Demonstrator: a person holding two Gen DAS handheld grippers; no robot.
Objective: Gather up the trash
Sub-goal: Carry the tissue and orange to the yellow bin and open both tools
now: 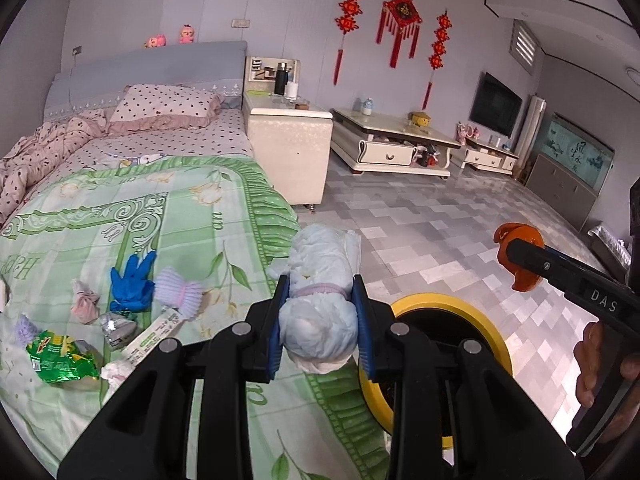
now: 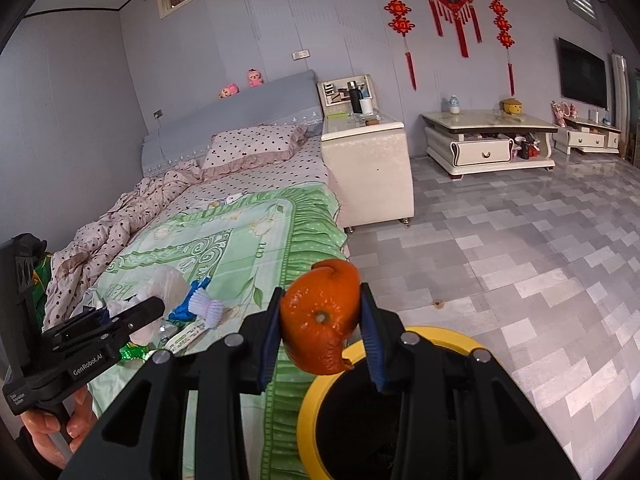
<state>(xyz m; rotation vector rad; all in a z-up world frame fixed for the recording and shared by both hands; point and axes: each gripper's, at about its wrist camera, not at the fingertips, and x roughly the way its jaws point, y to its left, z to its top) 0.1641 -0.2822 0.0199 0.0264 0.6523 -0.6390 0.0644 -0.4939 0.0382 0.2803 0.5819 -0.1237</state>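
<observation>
My left gripper point(image 1: 320, 320) was clamped on a rolled-up diaper point(image 1: 320, 304), its blue pads pressing the bundle from both sides, and I held it above the edge of the bed point(image 1: 120, 208), just beside the yellow-rimmed bin point(image 1: 492, 328) that stood on the tiled floor point(image 1: 420, 216). My right gripper point(image 2: 320, 320) was closed on a piece of orange peel point(image 2: 320, 316), which hung over the near rim of the same bin point(image 2: 316, 396). From the left camera I could see the peel point(image 1: 516, 256) pinched at the tip of the right gripper point(image 1: 520, 258), with my right hand point(image 1: 600, 364) around its handle. On the green quilt point(image 1: 192, 216) more rubbish lay scattered: a blue glove point(image 1: 132, 284), a white foam fruit net point(image 1: 178, 292), a green snack wrapper point(image 1: 60, 360), a long paper packet point(image 1: 154, 336), a small pink knotted bundle point(image 1: 84, 300) and a crumpled tissue point(image 1: 116, 372). A white bedside cabinet point(image 1: 288, 148) stood beside the bed.
</observation>
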